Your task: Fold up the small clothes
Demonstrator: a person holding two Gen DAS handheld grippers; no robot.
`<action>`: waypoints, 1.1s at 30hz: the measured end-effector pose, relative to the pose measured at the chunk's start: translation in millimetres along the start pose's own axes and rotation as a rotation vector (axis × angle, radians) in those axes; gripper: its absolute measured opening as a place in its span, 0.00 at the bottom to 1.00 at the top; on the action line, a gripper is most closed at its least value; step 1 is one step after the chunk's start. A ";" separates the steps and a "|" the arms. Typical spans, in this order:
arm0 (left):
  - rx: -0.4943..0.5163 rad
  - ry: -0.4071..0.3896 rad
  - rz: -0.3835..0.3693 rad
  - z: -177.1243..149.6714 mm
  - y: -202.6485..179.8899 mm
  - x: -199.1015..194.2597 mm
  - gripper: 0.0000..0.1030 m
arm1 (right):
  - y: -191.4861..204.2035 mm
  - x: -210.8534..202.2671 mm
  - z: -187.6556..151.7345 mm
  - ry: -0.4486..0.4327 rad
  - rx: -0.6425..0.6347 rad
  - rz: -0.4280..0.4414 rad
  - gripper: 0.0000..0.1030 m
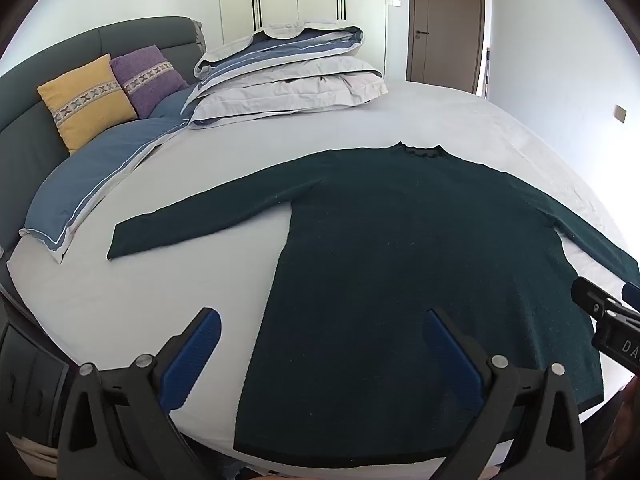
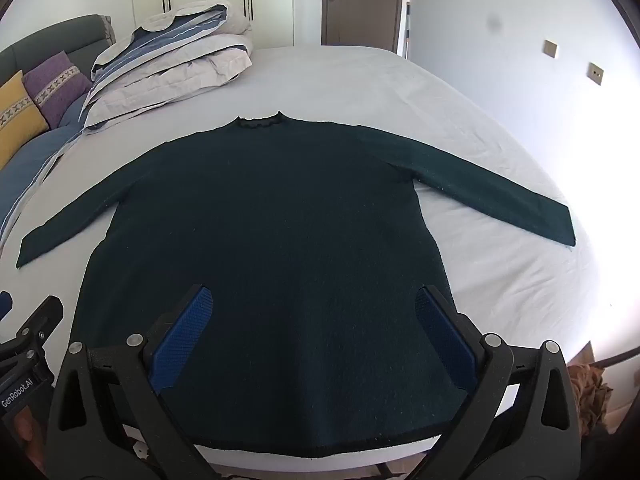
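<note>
A dark green long-sleeved sweater [image 1: 400, 248] lies flat on the white bed sheet [image 1: 140, 288], collar away from me, both sleeves spread out sideways. It fills the middle of the right wrist view [image 2: 272, 232]. My left gripper [image 1: 320, 324] is open and empty above the sweater's lower left edge. My right gripper [image 2: 314, 300] is open and empty above the sweater's lower middle, near the hem. The right gripper also shows at the right edge of the left wrist view [image 1: 604, 312], and the left gripper at the left edge of the right wrist view [image 2: 28, 328].
A folded grey and blue duvet [image 1: 288, 72] is stacked at the head of the bed. Yellow [image 1: 86, 100] and purple [image 1: 150, 78] cushions lean on the dark headboard [image 1: 24, 120]. A wardrobe and a brown door [image 1: 444, 20] stand behind. The bed's near edge is just below the hem.
</note>
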State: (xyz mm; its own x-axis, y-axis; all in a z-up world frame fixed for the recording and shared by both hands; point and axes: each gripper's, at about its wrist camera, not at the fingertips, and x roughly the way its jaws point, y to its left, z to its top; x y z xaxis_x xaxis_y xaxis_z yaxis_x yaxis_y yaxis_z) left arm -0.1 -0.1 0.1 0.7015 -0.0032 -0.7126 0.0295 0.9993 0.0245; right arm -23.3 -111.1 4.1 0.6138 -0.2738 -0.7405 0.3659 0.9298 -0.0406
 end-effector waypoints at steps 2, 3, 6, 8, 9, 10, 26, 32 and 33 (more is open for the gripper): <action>-0.004 0.007 -0.001 0.1 0.3 0.7 1.00 | 0.0 -0.3 0.1 0.000 0.004 0.001 1.00; -0.004 0.008 -0.001 0.3 0.4 1.2 1.00 | 0.1 -0.7 0.2 -0.001 0.006 0.000 1.00; -0.002 0.007 0.002 0.6 0.5 2.3 1.00 | -0.6 -1.0 0.1 0.000 0.006 0.008 1.00; -0.002 0.009 0.003 0.5 -0.3 3.8 1.00 | -0.6 -1.0 0.1 0.001 0.004 0.009 1.00; -0.004 0.008 0.003 0.1 2.3 3.5 1.00 | -0.7 -1.2 0.1 0.001 0.004 0.010 1.00; -0.003 0.008 0.004 -0.3 2.0 3.6 1.00 | -0.9 -1.5 0.2 0.000 0.003 0.011 1.00; -0.004 0.003 0.002 -1.5 5.1 1.3 1.00 | 4.8 -2.0 -2.9 0.008 -0.026 -0.003 1.00; -0.011 0.002 0.002 -5.7 11.2 1.1 1.00 | 5.5 0.4 -3.7 0.011 -0.028 -0.002 1.00; -0.012 0.002 0.001 -6.4 12.2 1.4 1.00 | 5.3 0.5 -3.8 0.011 -0.027 -0.001 1.00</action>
State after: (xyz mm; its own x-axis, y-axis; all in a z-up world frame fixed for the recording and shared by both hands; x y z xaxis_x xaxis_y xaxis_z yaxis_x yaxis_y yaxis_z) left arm -3.3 12.4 -5.0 0.7000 -0.0018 -0.7142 0.0202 0.9996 0.0173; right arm -23.7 -105.4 1.0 0.6055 -0.2720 -0.7479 0.3475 0.9358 -0.0590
